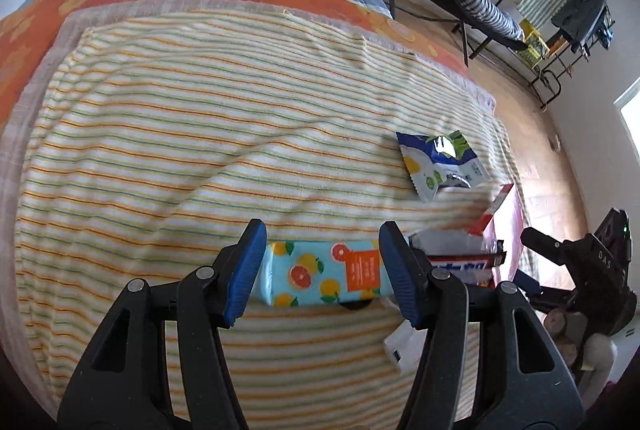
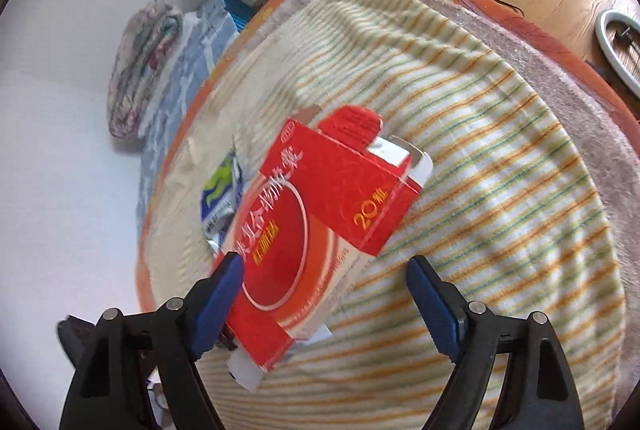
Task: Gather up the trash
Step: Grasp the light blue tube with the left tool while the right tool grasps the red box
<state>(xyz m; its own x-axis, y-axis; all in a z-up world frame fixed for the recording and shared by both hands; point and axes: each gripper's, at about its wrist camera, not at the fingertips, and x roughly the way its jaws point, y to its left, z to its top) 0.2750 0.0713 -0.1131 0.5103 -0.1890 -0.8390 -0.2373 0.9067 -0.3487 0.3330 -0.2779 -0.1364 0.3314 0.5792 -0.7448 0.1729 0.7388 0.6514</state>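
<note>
Blue-padded left gripper [image 1: 322, 274] pinches fruit-print carton [image 1: 320, 272]; right gripper [image 2: 324, 302], angled downward, gapes around red box [image 2: 316, 222].

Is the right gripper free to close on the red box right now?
Probably yes. The right gripper is open with the red box lying between its fingers on the striped blanket; nothing blocks either side, though only one pad is near the cardboard.
</note>
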